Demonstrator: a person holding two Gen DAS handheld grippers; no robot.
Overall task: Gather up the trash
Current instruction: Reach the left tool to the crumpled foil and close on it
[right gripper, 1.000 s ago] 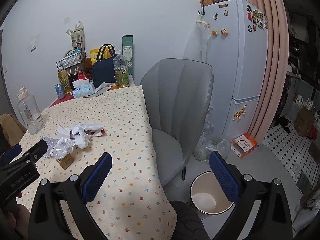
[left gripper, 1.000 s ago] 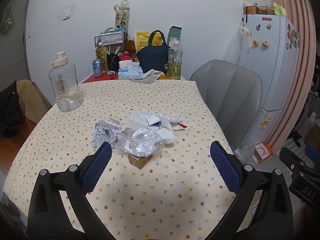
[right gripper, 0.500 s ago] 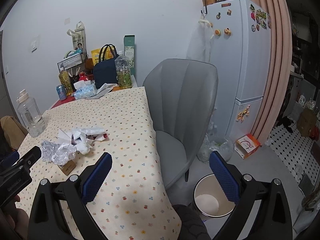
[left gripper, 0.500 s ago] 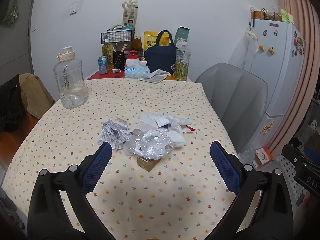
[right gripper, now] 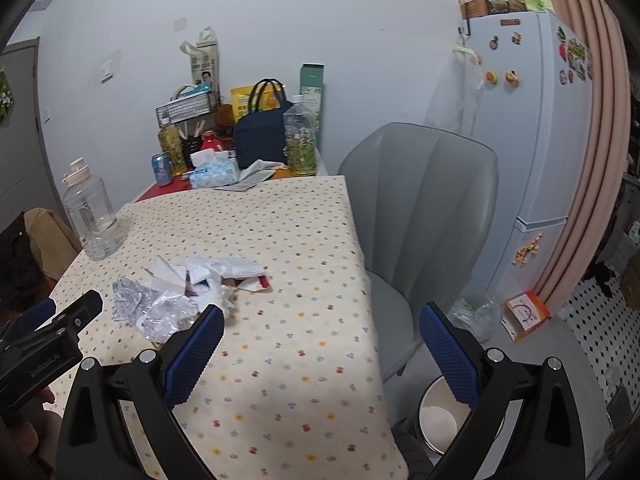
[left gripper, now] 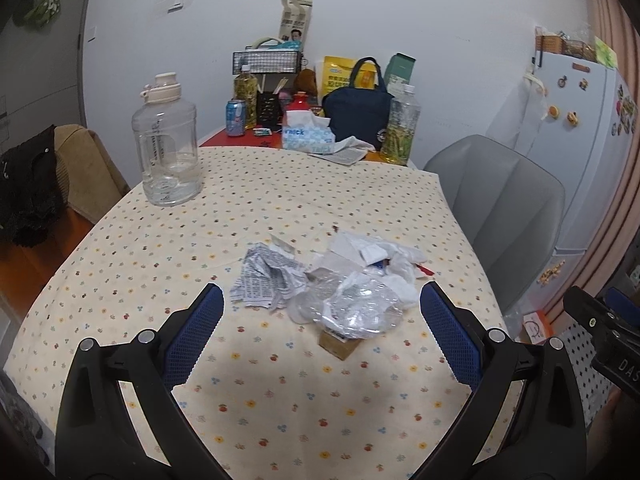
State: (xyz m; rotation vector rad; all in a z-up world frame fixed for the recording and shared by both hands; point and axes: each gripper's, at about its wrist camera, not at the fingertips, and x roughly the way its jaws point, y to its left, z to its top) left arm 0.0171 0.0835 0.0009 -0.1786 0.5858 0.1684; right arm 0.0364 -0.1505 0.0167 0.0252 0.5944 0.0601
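A heap of trash lies mid-table: crumpled printed paper (left gripper: 267, 282), clear crinkled plastic (left gripper: 356, 306) over a small brown box (left gripper: 339, 345), and white wrappers (left gripper: 376, 254) behind. My left gripper (left gripper: 320, 330) is open, its blue pads either side of the heap, just short of it. In the right wrist view the same trash heap (right gripper: 192, 290) lies to the left. My right gripper (right gripper: 320, 352) is open over the table's right edge, holding nothing. A white bin (right gripper: 440, 420) stands on the floor below it.
A big clear water jug (left gripper: 167, 146) stands at the table's left. Bottles, a can, a tissue box (left gripper: 307, 136) and a navy bag (left gripper: 358, 114) crowd the far end. A grey chair (right gripper: 420, 216) sits right of the table, a fridge (right gripper: 536, 120) beyond.
Both grippers have moved forward toward the table; the trash heap now sits closer between the left pads. The right view has swung slightly left. Both stay open.
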